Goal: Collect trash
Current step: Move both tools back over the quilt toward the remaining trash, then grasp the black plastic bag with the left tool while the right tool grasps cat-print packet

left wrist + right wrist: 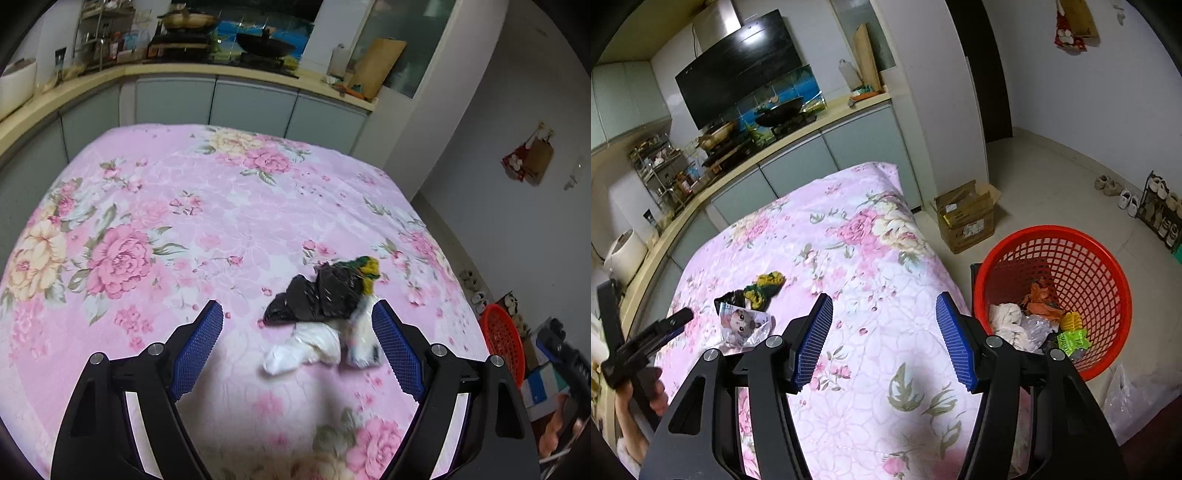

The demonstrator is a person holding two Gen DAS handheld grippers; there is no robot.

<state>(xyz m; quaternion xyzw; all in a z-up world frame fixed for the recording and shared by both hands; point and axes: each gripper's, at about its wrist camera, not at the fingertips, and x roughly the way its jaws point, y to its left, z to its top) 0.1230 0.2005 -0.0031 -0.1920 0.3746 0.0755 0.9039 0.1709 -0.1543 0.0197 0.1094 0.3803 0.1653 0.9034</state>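
Your left gripper (297, 325) stands wide open with nothing gripped, low in the left wrist view; the trash pile lies just ahead of it, nearer its right-hand finger. That pile is a black plastic bag (314, 295), a yellow-and-green wrapper (369, 267) behind it, crumpled white tissue (306, 350) in front and a pale packet (364, 339) touching the right-hand pad. Your right gripper (884, 339) is about half open and empty, over bare floral tablecloth (857, 258) near the table's right edge. In the right wrist view the pile sits at centre left, topped by a packet printed with a kitten (744, 325); no writing on it can be read. The cloth to the left of the pile and behind it is open room. The table's right edge drops off beside the red mesh basket (1108, 266), lower right of that view, already holding wrappers and tissue. A cardboard box (967, 218) stands on the floor behind the basket; its label is too small to read.
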